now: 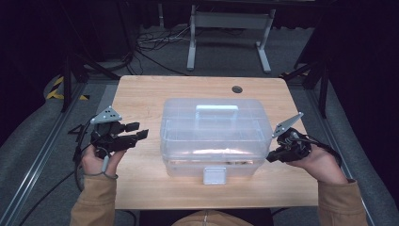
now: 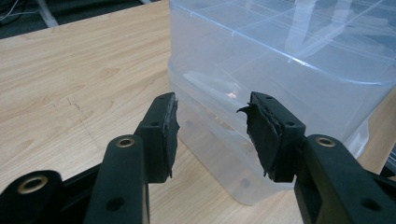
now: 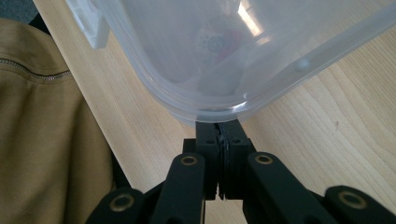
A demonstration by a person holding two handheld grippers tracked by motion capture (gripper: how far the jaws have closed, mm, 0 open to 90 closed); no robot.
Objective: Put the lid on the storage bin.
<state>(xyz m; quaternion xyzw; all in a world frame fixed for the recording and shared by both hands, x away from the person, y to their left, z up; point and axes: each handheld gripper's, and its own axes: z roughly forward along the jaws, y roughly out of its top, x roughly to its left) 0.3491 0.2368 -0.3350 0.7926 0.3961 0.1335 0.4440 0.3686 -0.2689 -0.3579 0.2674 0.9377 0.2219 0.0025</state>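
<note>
Left hand-held gripper (image 1: 139, 130) is level, jaws apart and empty, pointing at the right hand-held gripper (image 1: 271, 157), whose jaws are pressed together.

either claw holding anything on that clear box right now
Nothing is held. The left claw is open beside the clear box; the right claw is shut empty at its corner.

My left gripper (image 1: 139, 131) & right gripper (image 1: 271, 158) — both matte black, two-jaw, w/ brass-ringed pivot holes and small screw holes. Pads (image 2: 264, 133) are torn black rubber, edges ragged. Grey three-cornered plate (image 1: 107, 115) w/ little holes on top of each. Black cable (image 1: 79, 155) trails off each. Sleeves (image 1: 96, 200) — tan jacket, ribbed cuffs, zip at front.
</note>
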